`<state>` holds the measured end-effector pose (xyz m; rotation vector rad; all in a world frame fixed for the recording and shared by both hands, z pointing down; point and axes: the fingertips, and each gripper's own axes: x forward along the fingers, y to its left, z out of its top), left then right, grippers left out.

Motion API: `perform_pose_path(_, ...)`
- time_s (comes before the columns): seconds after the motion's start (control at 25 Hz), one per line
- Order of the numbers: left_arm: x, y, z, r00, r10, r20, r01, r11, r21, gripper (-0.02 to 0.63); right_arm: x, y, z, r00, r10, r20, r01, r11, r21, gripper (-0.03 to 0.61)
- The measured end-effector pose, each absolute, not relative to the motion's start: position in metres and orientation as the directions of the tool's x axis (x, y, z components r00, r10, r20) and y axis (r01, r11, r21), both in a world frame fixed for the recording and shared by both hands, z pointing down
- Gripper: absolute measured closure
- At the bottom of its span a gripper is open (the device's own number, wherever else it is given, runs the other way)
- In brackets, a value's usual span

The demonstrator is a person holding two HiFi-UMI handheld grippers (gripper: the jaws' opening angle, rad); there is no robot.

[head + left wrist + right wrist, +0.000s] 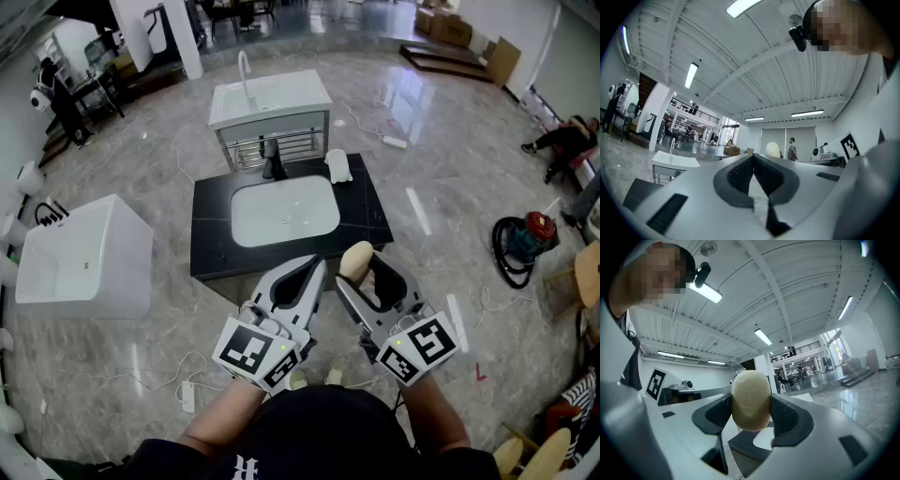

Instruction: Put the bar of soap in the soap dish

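Right gripper [364, 272], nearest the lens, clamps a smooth oval beige bar of soap [751, 399] between ribbed dark pads [787, 416]. Left gripper [313, 270] jaws meet, empty. Beyond, rounded white basin [253, 225] sits in glossy black counter [211, 244]; white soap dish [338, 166] on its far right corner.

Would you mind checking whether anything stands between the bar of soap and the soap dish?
Nothing visible does. The right gripper holds the bar of soap short of the black counter; the soap dish, apparently the white item at its far right corner, lies past bare countertop, with the faucet to its left.
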<state>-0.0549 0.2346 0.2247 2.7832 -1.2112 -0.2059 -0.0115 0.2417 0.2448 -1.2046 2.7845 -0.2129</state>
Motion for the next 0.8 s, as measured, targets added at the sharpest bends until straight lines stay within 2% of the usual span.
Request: perform_pose_path(0.8,-0.039,0.224,0.238,0.652,-0.756,-0.058,-0.745,-0.653,0.136,0.606,0.011,0.231,0.245,-0.689,-0.723,-0.059,-0.697,0.682,-0.223,0.319)
